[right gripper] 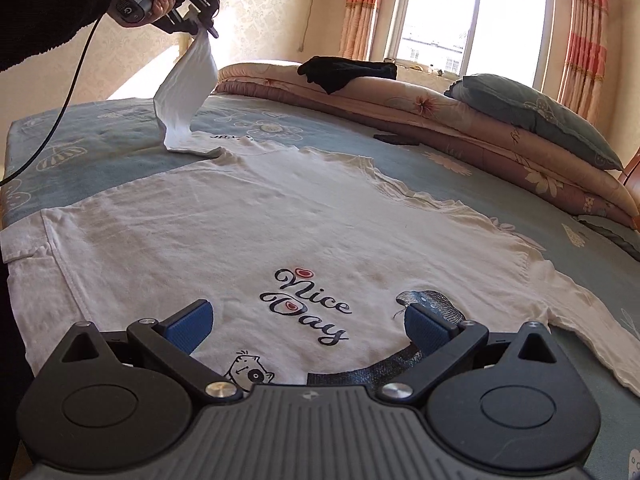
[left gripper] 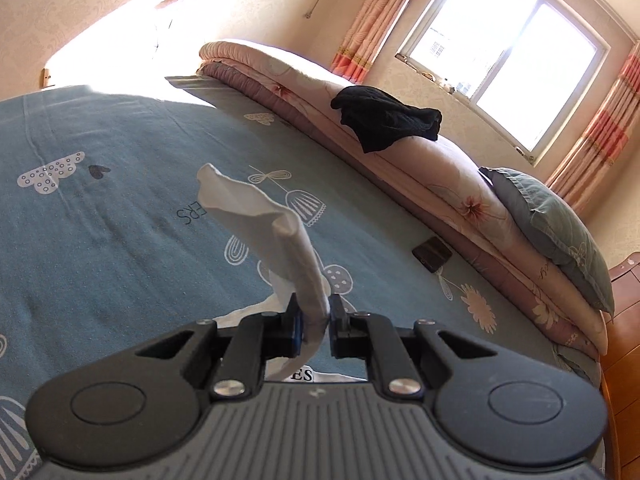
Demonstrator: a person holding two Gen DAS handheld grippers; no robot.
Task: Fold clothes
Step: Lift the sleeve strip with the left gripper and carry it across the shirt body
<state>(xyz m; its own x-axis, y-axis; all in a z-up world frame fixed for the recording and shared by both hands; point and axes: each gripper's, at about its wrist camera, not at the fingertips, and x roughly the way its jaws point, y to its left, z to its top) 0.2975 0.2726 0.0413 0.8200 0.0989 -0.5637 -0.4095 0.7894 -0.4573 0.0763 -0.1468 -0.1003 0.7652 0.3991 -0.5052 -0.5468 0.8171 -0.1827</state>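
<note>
My left gripper (left gripper: pixel 314 312) clenches the sleeve (right gripper: pixel 186 92) of the white cotton "Nice Day" T-shirt (right gripper: pixel 248 216), lifted at ten o'clock on the blue patterned bedsheet (left gripper: pixel 120 208). My right gripper (right gripper: pixel 308 320) hovers released. A thin pinch might slip, dropping the sleeve crooked.

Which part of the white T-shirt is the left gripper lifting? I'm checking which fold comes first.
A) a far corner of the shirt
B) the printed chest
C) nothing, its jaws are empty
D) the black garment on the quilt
A: the left gripper is shut on a far corner of the white T-shirt, pulling it up off the bed while the rest lies flat.
</note>
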